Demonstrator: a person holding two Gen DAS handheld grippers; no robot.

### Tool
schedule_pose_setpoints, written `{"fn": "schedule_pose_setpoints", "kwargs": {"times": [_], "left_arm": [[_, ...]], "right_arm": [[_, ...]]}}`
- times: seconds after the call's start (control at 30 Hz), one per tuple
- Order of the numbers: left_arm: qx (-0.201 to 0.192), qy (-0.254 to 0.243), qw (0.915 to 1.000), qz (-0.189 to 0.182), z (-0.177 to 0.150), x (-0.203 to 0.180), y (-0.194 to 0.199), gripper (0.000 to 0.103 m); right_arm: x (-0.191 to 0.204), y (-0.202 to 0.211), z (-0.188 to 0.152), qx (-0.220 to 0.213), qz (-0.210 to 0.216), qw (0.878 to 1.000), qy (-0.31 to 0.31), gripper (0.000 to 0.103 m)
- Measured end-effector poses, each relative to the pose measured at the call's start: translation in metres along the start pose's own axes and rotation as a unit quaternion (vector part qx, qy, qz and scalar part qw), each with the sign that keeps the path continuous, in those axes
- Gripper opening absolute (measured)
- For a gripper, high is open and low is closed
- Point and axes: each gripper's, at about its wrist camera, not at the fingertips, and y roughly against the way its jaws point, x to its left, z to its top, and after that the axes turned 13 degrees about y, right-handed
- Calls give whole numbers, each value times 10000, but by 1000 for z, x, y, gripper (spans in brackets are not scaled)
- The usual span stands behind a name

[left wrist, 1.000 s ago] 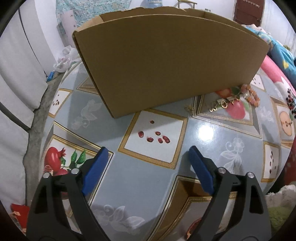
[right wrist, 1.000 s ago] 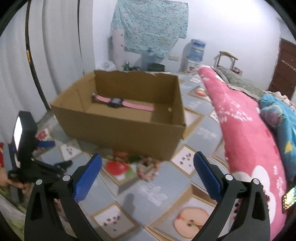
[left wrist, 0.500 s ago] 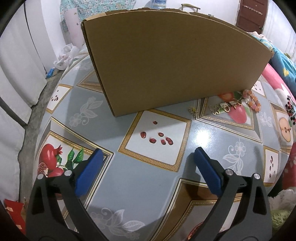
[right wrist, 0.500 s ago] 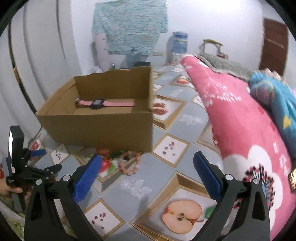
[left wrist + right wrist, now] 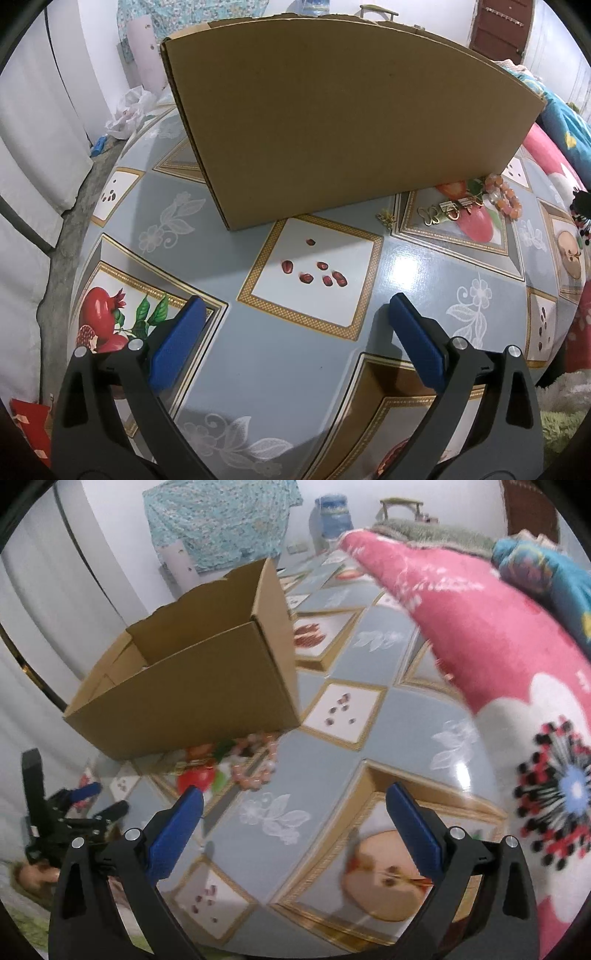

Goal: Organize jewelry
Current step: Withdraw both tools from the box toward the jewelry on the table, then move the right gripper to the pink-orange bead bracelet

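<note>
A brown cardboard box [image 5: 343, 110] stands on a fruit-patterned mat [image 5: 288, 369]. Beside its right corner lie a pink bead bracelet [image 5: 504, 194], gold hair clips [image 5: 448, 210] and a small gold piece [image 5: 386, 218]. My left gripper [image 5: 295, 332] hovers open over the mat in front of the box, nothing between its blue pads. In the right wrist view the box [image 5: 192, 698] is at the upper left, its inside mostly hidden. The bracelet [image 5: 255, 762] lies at its near corner, ahead and left of my open, empty right gripper [image 5: 295, 823]. The left gripper [image 5: 79, 808] shows at the far left.
A pink flowered blanket [image 5: 498, 657] and a blue one [image 5: 546, 579] bound the mat on the right. White curtains [image 5: 33, 155] and a bare floor strip [image 5: 62, 236] lie to the left. A water dispenser [image 5: 332, 517] stands by the far wall.
The right gripper has rolled and dropped toward the mat, so the box has tilted and its inside with the pink watch is lost from view. The left gripper's jaws widened slightly, then held still.
</note>
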Motion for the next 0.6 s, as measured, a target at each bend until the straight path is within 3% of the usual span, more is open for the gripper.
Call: {"fn": "schedule_pose_setpoints", "kwargs": {"times": [0.1, 0.27, 0.6], "left_arm": [[-24, -11, 10000, -14, -2, 0, 1, 96], [-54, -29, 10000, -34, -7, 3, 3, 96], [-69, -36, 10000, -52, -7, 5, 6, 96]], "right_arm": [[7, -7, 2, 37, 217, 9998, 26, 96], [24, -17, 8, 28, 387, 9988, 312, 84], [48, -33, 22, 42, 291, 9954, 911, 47]]}}
